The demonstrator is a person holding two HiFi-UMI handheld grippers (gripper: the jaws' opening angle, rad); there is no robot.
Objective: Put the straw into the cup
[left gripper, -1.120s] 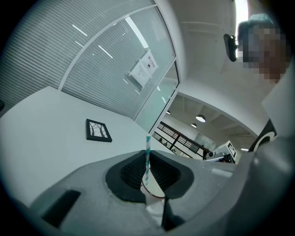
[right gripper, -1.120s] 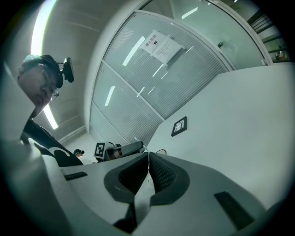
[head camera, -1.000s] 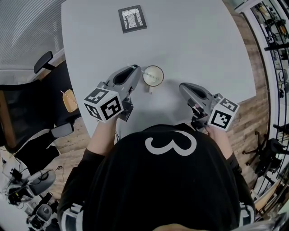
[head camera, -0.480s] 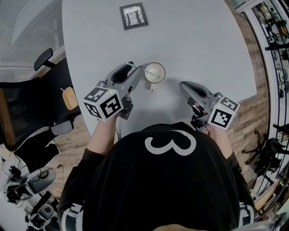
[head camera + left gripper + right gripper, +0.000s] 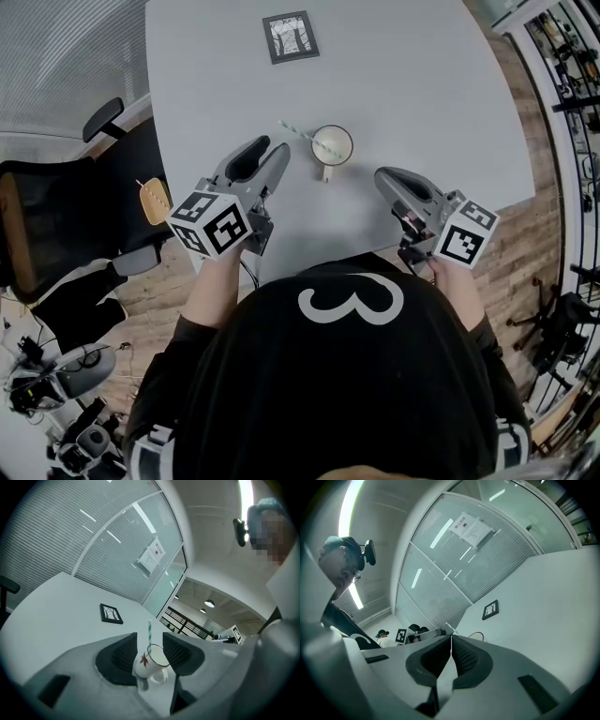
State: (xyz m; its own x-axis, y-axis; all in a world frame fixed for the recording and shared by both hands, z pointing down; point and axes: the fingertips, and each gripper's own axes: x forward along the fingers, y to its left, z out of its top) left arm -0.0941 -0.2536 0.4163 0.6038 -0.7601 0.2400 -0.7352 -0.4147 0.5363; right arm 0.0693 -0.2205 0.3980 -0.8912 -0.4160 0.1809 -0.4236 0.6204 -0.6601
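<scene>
The left hand-held gripper (image 5: 273,150) has let go of the straw (image 5: 305,138), now leaning in the cup (image 5: 332,145), and drawn back, its empty jaws opening; the right hand-held gripper (image 5: 384,176) stays pressed together.

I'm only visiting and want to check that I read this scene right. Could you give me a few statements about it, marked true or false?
1. The straw stands in the cup. True.
2. The left gripper is clamped on the straw. False: its jaws are opening and touch neither straw nor cup.
3. The right gripper has its jaws together, holding nothing. True.
4. The cup lies tipped over. False: it stands upright on the table.
5. A small framed picture lies on the table beyond the cup. True.
</scene>
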